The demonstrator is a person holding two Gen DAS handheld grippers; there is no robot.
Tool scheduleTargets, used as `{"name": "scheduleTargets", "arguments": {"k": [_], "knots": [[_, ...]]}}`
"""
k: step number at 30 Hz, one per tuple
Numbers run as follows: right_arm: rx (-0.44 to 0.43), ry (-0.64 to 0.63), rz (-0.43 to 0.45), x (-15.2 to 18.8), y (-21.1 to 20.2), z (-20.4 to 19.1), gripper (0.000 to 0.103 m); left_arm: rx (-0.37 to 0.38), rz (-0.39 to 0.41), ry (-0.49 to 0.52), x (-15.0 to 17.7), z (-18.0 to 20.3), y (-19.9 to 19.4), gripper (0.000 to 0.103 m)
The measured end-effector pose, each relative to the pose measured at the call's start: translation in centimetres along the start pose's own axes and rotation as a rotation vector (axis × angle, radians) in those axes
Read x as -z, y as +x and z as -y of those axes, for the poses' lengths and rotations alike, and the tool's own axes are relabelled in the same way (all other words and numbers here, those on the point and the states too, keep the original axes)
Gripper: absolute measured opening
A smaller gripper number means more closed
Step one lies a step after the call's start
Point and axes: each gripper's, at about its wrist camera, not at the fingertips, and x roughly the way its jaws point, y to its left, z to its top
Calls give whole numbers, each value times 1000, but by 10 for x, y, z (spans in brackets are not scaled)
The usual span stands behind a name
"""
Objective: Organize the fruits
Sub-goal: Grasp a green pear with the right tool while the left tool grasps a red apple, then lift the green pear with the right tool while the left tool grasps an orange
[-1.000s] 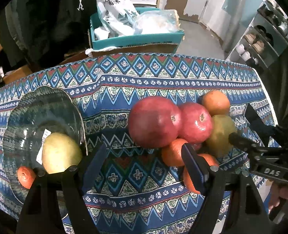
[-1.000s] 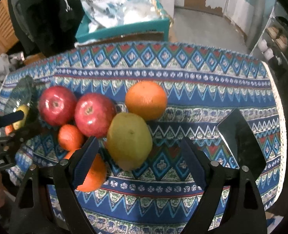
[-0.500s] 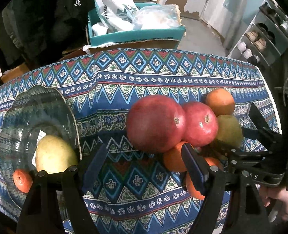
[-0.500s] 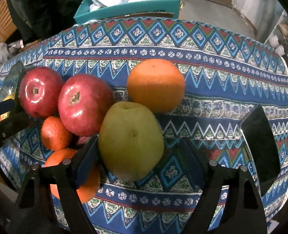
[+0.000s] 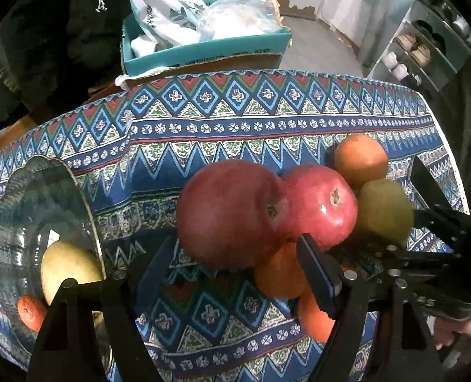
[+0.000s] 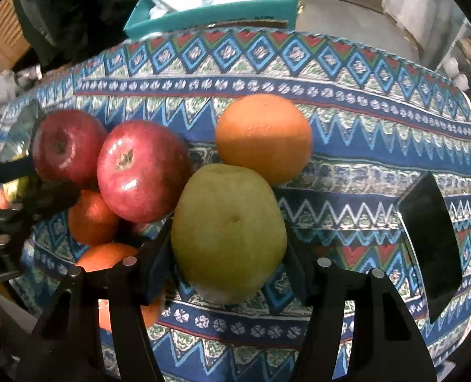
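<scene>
A yellow-green pear [image 6: 229,232] lies on the patterned tablecloth [image 6: 362,127] among a pile of fruit. My right gripper [image 6: 227,264] is closing on it, and its pads press both sides of the pear. Beside the pear are two red apples [image 6: 139,168] [image 6: 66,146], a large orange [image 6: 264,137] and small mandarins [image 6: 90,216]. My left gripper [image 5: 238,270] stands open just above the bigger red apple [image 5: 232,213], not touching it. A glass bowl [image 5: 85,191] at the left holds another pear [image 5: 66,267] and a mandarin [image 5: 30,312].
A black flat rectangular object [image 6: 426,238] lies on the cloth right of the pear. Behind the table stands a teal box [image 5: 203,51] filled with plastic bags. A shoe rack [image 5: 426,47] stands at the far right. The table edge runs close to the fruit pile.
My right gripper came down over the pear and its jaws closed against it. My left gripper moved lower and closer to the big red apple, still open.
</scene>
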Motion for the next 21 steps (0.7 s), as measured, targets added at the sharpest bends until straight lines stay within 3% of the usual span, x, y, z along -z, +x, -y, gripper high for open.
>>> {"name": "scheduleTargets", "arguments": {"k": [15, 21], "knots": [[18, 41, 61, -6, -27, 14, 62, 51, -30, 22, -10, -6, 21, 81], [19, 42, 64, -4, -28, 16, 62, 115, -21, 33, -12, -3, 28, 69]]}}
